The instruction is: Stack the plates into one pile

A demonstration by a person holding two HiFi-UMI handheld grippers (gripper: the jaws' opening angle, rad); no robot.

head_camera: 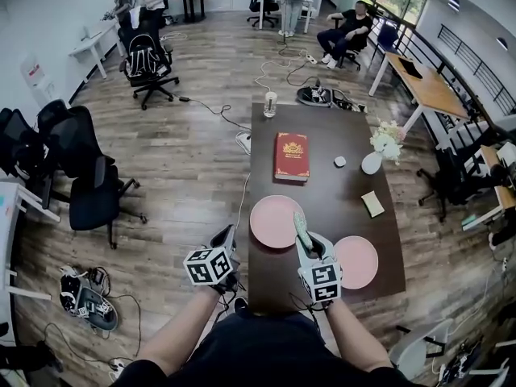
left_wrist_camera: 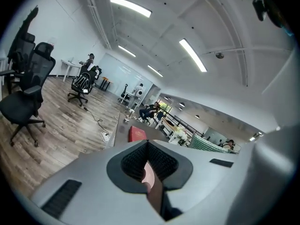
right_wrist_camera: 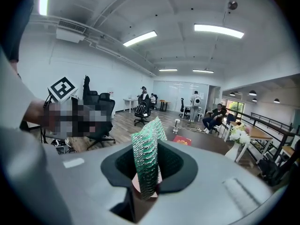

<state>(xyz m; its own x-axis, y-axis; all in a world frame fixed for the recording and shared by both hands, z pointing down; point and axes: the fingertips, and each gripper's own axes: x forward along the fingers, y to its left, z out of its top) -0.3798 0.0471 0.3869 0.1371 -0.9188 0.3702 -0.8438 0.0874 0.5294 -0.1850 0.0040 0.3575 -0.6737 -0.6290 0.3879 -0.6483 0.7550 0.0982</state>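
Two pink plates lie apart on the dark brown table [head_camera: 322, 192]: one plate [head_camera: 272, 221] near the front left, the other plate [head_camera: 356, 262] at the front right. My right gripper [head_camera: 300, 222] reaches over the right rim of the left plate, open, with nothing seen between its jaws. In the right gripper view one green ribbed finger [right_wrist_camera: 146, 161] stands in front of the lens. My left gripper [head_camera: 226, 234] hovers off the table's left front edge, shut and empty. Through its housing, a sliver of pink plate [left_wrist_camera: 149, 172] shows in the left gripper view.
Further back on the table are a red book [head_camera: 291, 156], a clear cup [head_camera: 270, 103], a white vase with flowers [head_camera: 373, 161], a small white puck [head_camera: 340, 161] and a pale pad [head_camera: 372, 204]. Black office chairs [head_camera: 89, 192] stand left. Cables cross the wooden floor.
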